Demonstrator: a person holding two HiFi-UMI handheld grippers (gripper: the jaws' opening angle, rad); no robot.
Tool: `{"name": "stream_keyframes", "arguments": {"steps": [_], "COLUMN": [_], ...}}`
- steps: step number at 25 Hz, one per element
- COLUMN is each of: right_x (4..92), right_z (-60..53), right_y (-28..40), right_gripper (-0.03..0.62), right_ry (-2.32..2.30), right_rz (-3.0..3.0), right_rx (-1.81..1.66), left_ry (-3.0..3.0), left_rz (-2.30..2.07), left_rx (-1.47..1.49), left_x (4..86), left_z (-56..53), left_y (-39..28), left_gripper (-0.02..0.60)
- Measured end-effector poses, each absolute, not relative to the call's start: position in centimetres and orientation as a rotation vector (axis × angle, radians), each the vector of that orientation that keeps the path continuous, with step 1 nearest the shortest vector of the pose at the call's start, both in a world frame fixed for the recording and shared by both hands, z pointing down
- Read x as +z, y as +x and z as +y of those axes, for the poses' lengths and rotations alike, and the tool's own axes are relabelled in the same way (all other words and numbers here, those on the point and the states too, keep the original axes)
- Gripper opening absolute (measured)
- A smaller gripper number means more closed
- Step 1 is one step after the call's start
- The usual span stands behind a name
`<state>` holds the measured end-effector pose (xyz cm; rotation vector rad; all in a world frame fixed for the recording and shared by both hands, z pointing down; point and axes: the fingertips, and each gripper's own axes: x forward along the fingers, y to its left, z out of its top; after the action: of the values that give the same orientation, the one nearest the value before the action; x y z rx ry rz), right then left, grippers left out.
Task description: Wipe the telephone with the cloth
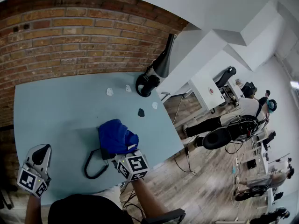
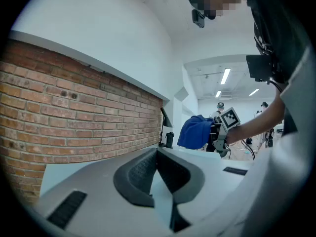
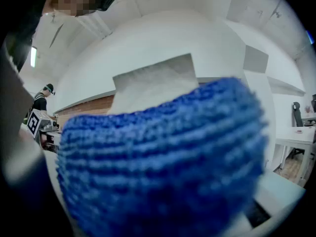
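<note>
A blue cloth lies bunched over the black telephone near the table's front edge; the phone's coiled cord loops out to the left. My right gripper is shut on the cloth's near edge, and the cloth fills the right gripper view and hides the jaws. My left gripper hovers over the front left corner, well away from the phone, jaws shut on nothing. From the left gripper I see the cloth and the right gripper across the table.
The light-blue table stands against a brick wall. At its back right are a black lamp, a black headset-like item, small white pieces and a dark piece. People and desks are off to the right.
</note>
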<state>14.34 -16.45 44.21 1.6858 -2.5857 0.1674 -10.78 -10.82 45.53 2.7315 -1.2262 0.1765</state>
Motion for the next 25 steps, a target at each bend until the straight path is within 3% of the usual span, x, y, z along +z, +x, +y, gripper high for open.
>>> {"name": "stream_keyframes", "arguments": {"steps": [17,25], "right_x": [54.4,60.7], "right_z": [-22.0,-23.3], "right_y": [18.0,16.5], "right_gripper": [0.084,0.084], "right_ry": [1.575,1.356], "right_rz": [-2.184,-2.007], "right_rx": [0.058,-0.036], "left_ry": [2.643,2.596], "left_rz": [-1.282,-1.326], "left_rx": [0.213,0.245], "left_x": [47.6,48.1], "left_z": [-10.8,-10.4], "left_y": [-11.8,-12.8], "left_gripper": [-0.009,-0.009]}}
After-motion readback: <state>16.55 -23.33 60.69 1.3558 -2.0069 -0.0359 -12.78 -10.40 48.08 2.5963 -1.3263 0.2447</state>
